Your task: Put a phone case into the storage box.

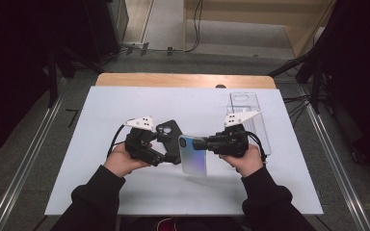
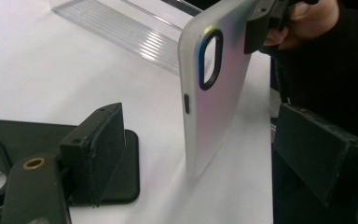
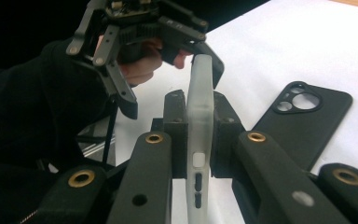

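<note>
Pinching the frosted iridescent phone case (image 3: 199, 140) by its edge, my right gripper (image 3: 199, 116) has its jaws pressed flat against both faces of it, near the side buttons, so the case stands upright off the white desk (image 1: 125, 187). My left gripper (image 2: 186, 154) sits just across from it with its jaws spread wide; the lower end of the frosted case hangs in the gap between them, touching neither pad as far as I can tell. Under and beside my left jaws lies the black phone case (image 1: 169, 137), flat on the desk with its round camera cutouts facing up. Beyond my right jaws, well apart from the work, a clear plastic box (image 1: 248, 118) rests on the desk. I can read no brand, label or writing on either case or on the box; the frosted case carries just a dark-rimmed oblong camera opening (image 2: 210, 58) and a small side slot.
</note>
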`<state>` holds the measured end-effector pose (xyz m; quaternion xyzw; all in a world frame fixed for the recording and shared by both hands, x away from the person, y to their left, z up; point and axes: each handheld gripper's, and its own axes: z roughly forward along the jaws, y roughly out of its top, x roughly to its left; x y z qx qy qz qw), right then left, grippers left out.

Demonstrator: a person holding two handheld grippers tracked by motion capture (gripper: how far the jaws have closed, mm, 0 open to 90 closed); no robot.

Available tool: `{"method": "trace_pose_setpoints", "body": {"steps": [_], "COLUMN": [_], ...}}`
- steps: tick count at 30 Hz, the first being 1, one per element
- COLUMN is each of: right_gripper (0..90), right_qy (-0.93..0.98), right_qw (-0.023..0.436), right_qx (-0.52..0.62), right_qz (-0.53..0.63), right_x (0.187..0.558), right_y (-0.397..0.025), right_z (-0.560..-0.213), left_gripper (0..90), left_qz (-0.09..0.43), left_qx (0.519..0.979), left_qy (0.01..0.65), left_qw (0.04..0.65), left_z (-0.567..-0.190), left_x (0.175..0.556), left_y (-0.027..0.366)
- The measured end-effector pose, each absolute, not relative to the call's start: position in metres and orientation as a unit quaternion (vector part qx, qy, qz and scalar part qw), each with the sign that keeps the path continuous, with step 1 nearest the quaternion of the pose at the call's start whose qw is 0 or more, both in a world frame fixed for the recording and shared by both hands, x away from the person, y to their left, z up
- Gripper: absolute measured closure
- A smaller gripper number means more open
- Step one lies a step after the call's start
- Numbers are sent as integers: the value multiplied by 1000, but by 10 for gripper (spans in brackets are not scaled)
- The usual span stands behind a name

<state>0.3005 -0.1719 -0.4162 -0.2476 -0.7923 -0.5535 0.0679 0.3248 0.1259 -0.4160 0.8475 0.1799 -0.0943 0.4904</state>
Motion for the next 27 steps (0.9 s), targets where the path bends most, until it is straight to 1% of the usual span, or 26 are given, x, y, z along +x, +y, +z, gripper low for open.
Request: {"method": "trace_pose_setpoints", "body": {"steps": [4,5,11,13,15,21,23,27], "right_gripper": [782,782,782,782,782,782,782,782], "right_qy": [-798,-798,-802,-804,-804,-806,-807,-807], "right_qw": [73,74,81,83,85,91,91,96], "right_qx": [-238,-238,-228,-225,-221,-214,-211,-207], "right_qz": [-549,-549,-546,-543,-545,-545,-545,-544], "right_x": [300,300,299,299,299,297,297,296], "right_y": [-169,-168,-163,-162,-161,-157,-157,-156], "right_z": [-418,-418,-420,-420,-421,-422,-422,-422], "left_gripper": [180,202,250,290,354,438,487,624], "left_qz": [-105,-106,-113,-114,-120,-128,-138,-147], "left_qx": [844,844,840,837,835,840,841,840], "left_qy": [172,168,163,164,157,146,147,144], "left_qw": [497,499,505,509,513,506,503,502], "left_z": [-417,-417,-418,-418,-418,-417,-417,-417], "left_x": [327,328,330,332,333,332,331,333], "left_y": [125,125,125,126,126,123,122,123]}}
